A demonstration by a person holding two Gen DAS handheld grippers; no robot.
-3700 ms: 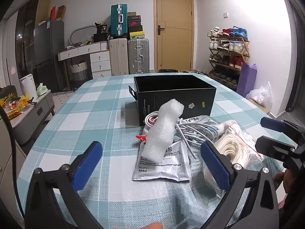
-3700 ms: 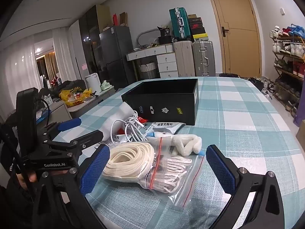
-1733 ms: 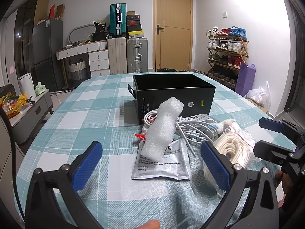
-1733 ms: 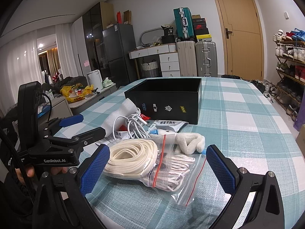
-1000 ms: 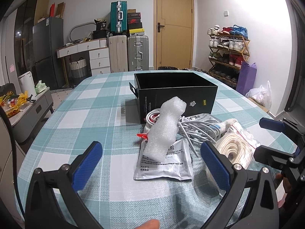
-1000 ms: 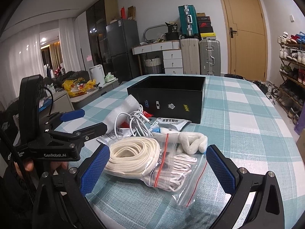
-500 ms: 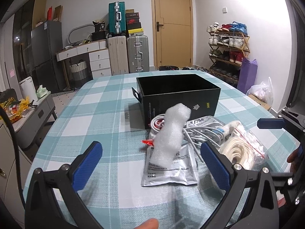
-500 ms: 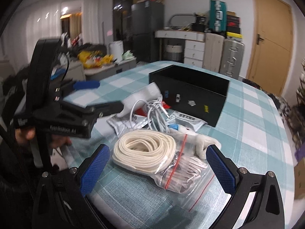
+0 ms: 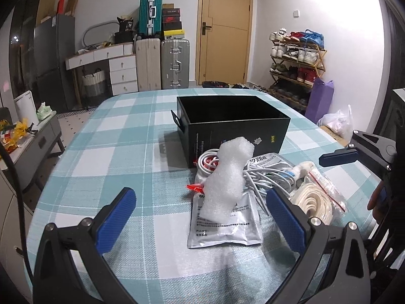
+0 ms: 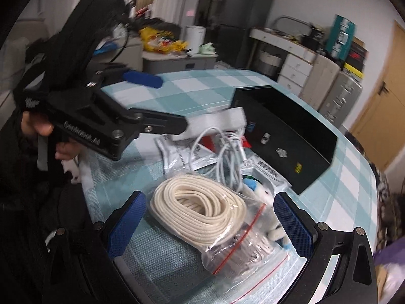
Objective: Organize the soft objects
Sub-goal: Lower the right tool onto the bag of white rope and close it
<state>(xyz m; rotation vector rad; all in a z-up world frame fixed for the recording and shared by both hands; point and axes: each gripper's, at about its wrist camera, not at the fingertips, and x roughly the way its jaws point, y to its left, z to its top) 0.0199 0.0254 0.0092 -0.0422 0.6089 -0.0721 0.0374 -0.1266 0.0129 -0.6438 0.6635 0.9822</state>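
— How do the tools stand?

— Both have their jaws spread wide with nothing between the pads. The left tool hangs over the worktop, framing the white foam roll and the silver pouch it leans on. The right tool sits low, straddling the clear zip bag of cream cord.

— And the black box?

— Open-topped, just behind the pile, with the white cable bundle in front of it.

— Anything unclear?

— The right wrist view is motion-blurred; the left tool's finger there overlaps the foam, and I cannot tell if they touch. The box's inside is dark, and the print on the pouch is unreadable.
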